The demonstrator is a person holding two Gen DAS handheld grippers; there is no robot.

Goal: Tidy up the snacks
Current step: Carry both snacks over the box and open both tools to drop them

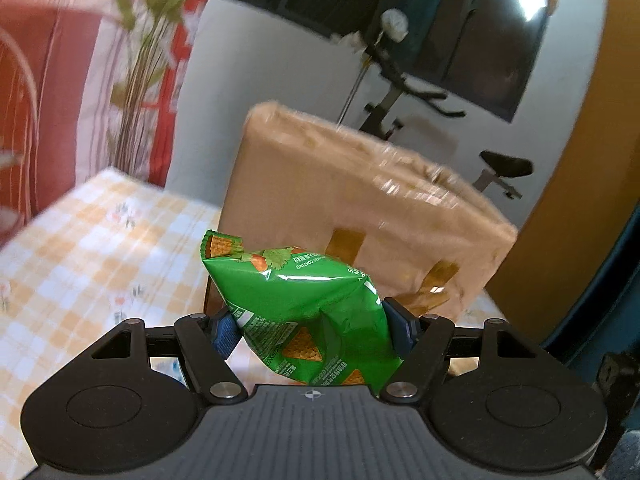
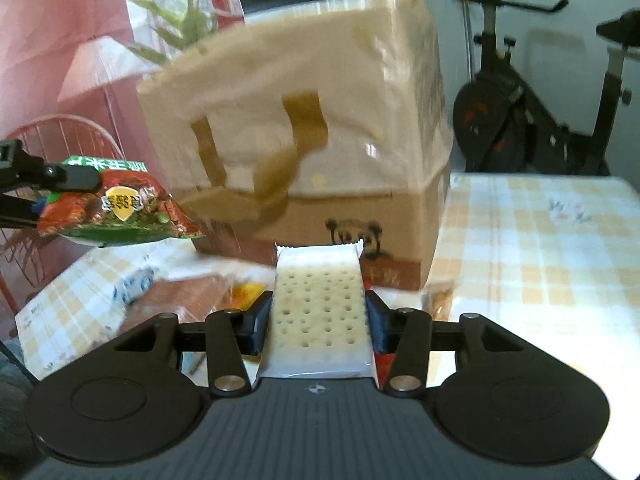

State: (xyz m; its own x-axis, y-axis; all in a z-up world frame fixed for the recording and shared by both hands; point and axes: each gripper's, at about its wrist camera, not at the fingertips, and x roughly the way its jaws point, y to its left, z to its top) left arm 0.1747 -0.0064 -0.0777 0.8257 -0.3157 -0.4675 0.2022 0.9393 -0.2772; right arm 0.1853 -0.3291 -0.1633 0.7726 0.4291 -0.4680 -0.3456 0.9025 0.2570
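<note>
Setting: checked orange-and-white tablecloth [image 2: 540,248] over a table; a taped cardboard box [image 1: 360,208] stands on it, an exercise bike [image 2: 520,112] behind.
Left gripper [image 1: 312,328]: we see its blue pads pressed into a green snack bag [image 1: 300,304], jaws moderately wide, the bag pinched across its middle and lifted clear of the cloth, in front of the box.
Right gripper [image 2: 318,320]: jaws closed on a white cracker packet [image 2: 320,312], held by its long sides, its far end pointing at the box's lower face.
Cross-check: in the right wrist view the other gripper's bag shows its red printed face, up at the left, just beside the box.
Loose snacks: several blurred wrappers [image 2: 192,296] lie on the cloth below; we cannot tell what they are.
Handling, bag: we judge it light, air-filled, slick foil; it crumples under the pads, contents brittle, so grip mid-body, gently.
Handling, packet: stiffer, flat-sided, a steadier hold, but the crackers would crack if squeezed.
</note>
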